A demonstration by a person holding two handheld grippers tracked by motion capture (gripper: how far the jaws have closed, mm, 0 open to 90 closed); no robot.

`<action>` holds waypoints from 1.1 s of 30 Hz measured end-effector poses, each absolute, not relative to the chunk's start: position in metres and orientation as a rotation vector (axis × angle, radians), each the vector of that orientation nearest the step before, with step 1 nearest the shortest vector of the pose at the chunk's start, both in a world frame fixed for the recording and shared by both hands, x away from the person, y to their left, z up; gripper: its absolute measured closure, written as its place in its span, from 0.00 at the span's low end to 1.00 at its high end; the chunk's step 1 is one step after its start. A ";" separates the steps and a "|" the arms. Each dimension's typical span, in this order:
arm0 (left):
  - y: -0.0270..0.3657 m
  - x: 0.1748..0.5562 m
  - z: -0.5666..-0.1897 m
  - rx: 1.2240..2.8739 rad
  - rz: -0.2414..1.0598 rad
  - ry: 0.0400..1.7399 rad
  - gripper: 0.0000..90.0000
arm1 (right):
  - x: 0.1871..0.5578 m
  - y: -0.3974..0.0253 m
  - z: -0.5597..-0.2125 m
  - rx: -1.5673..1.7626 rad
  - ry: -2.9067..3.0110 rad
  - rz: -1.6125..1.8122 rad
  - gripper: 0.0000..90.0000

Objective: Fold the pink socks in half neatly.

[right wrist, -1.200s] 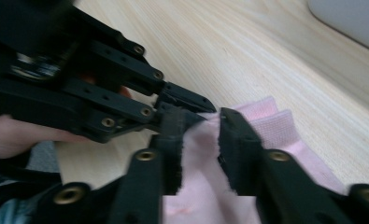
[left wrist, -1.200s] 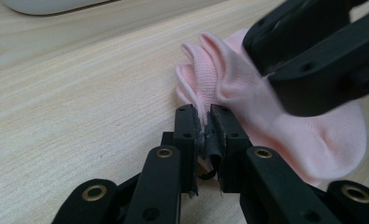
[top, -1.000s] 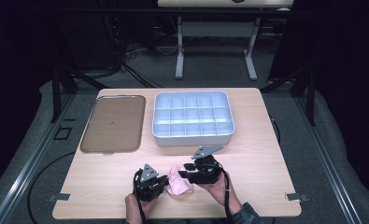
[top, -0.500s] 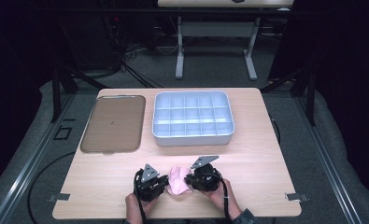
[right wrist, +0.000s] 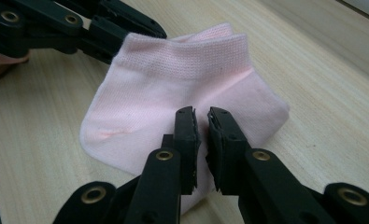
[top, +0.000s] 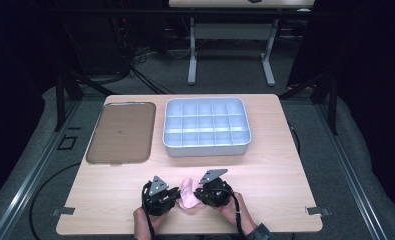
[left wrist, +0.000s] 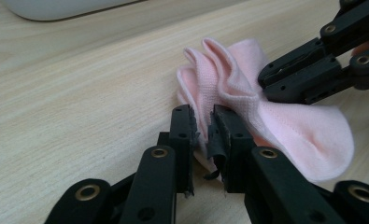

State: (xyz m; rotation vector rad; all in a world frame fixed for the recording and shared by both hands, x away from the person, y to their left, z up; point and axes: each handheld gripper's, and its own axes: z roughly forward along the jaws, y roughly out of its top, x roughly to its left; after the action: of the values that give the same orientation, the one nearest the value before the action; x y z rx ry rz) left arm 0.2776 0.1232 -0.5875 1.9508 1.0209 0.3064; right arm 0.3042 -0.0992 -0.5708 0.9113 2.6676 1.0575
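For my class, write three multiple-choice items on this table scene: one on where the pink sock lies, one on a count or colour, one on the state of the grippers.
1. Where does the sock lie?
A. in the divided tray
B. on the table near its front edge, between the two grippers
C. on the brown tray

2. How many trays are on the table?
A. one
B. two
C. four

3. How do the grippers stand?
A. both closed on the sock
B. both wide open above it
C. one resting in the divided tray

Answers: 1 B, the high view shows it between the left gripper and right gripper. 2 B, a brown tray and a divided tray. 3 A, each gripper view shows jaws pinching pink cloth.
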 end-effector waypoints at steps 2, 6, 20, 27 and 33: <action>0.128 0.276 -0.583 1.918 0.305 1.027 0.86 | 0.304 -0.099 -0.571 0.909 2.665 1.059 0.91; 0.131 0.271 -0.565 1.889 0.340 0.993 0.86 | 0.304 -0.099 -0.571 0.905 2.665 1.058 0.91; 0.106 0.284 -0.577 2.078 0.291 0.921 0.98 | 0.305 -0.103 -0.573 0.916 2.664 1.090 0.91; 0.112 0.283 -0.582 2.069 0.275 0.909 0.99 | 0.306 -0.106 -0.574 0.917 2.661 1.110 0.91; 0.113 0.284 -0.584 2.060 0.264 0.898 1.00 | 0.305 -0.109 -0.576 0.950 2.645 1.138 0.91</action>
State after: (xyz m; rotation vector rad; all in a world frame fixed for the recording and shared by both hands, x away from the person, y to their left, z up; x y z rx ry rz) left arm 0.2837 0.1130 -0.5836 2.0597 0.8982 0.2638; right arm 0.3053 -0.1086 -0.5759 0.9495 2.6446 1.1375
